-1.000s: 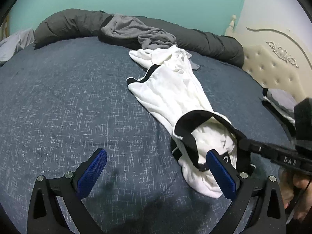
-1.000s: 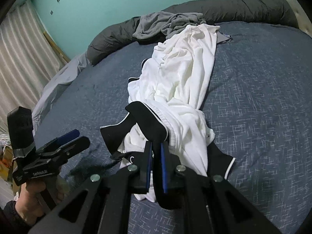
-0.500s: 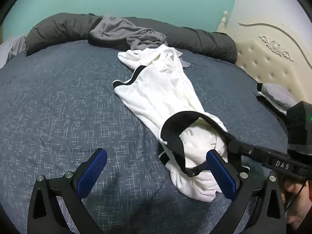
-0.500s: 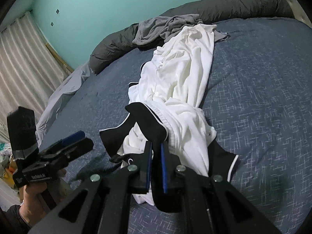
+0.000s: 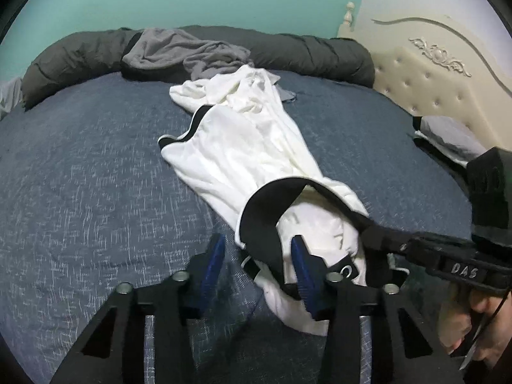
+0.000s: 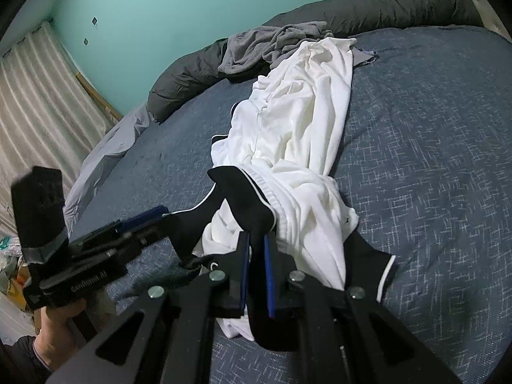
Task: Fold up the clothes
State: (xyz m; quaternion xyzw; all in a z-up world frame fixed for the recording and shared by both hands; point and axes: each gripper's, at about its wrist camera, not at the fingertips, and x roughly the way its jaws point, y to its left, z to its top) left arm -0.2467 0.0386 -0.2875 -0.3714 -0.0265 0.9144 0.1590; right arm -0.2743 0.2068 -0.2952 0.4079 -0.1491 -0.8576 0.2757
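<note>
"DAS" on the right tongs [image 5: 377,243]; left tongs' [image 6: 160,216] lettering unreadable.

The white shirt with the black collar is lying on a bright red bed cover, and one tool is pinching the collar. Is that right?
Not quite. The bed cover is dark blue with pale flecks, not red, as the right wrist view shows. The rest holds: the white shirt lies on it, and the right tool is pinching its black collar.

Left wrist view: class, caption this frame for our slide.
Both grippers at the black collar of a white shirt on a blue bed.
</note>
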